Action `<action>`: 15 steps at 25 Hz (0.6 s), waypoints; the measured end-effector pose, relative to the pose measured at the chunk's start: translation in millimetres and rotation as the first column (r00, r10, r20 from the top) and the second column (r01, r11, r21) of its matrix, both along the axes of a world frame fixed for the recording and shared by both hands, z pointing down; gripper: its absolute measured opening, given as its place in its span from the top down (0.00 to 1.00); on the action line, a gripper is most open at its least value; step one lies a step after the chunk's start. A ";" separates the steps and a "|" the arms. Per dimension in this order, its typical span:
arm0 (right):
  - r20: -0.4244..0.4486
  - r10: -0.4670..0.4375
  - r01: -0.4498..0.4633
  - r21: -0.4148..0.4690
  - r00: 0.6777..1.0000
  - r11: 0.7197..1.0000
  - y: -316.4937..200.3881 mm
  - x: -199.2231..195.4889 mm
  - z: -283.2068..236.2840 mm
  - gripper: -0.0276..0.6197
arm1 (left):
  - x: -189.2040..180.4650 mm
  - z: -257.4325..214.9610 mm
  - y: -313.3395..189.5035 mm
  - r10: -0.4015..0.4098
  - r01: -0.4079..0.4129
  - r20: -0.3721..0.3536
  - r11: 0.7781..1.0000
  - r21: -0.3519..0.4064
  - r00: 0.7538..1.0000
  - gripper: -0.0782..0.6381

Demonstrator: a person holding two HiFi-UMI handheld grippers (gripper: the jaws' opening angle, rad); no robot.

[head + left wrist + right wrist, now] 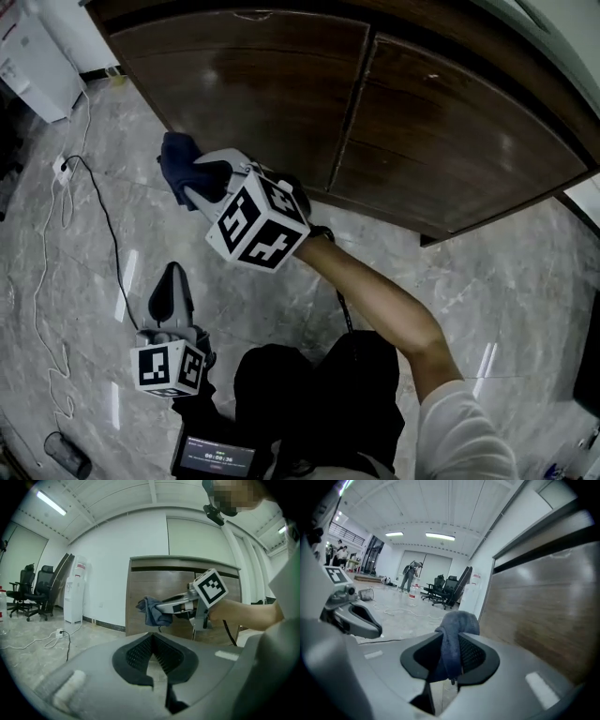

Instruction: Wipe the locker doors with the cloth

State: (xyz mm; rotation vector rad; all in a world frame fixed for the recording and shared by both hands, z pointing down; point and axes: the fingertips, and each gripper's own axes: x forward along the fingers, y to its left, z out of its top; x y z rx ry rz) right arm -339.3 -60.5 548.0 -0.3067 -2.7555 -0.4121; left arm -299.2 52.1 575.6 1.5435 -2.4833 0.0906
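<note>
Two dark wooden locker doors (262,84) meet at a vertical seam, and they also fill the right of the right gripper view (548,602). My right gripper (187,178) is raised in front of the left door's lower edge. It is shut on a dark blue cloth (178,155) that bunches out past its fingertips. The cloth (457,625) hangs between the pads, a short way off the wood. My left gripper (173,274) is lower, over the floor, shut with nothing in it. From there the cloth (152,611) shows against the door.
A white cable and power strip (64,169) lie on the marble floor at left. A white appliance (37,56) stands at top left. A water dispenser (75,592) and office chairs (33,590) stand left of the locker. People stand far off (411,573).
</note>
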 end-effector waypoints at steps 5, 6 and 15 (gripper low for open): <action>-0.008 0.026 -0.027 -0.142 1.000 0.989 -5.4 77.9 -67.2 0.80 | 28.7 -77.5 -24.4 0.052 -0.053 -0.023 0.998 -0.044 0.998 0.89; -0.011 0.050 -0.052 -0.170 0.999 0.984 -9.4 95.5 -82.7 0.80 | 32.8 -95.7 -28.7 0.068 -0.069 -0.022 0.996 -0.050 0.997 0.89; 0.029 0.375 -0.333 -0.402 0.926 0.853 -34.9 238.4 -273.5 0.81 | 73.5 -300.9 -79.2 0.237 -0.238 -0.025 0.967 -0.088 0.971 0.89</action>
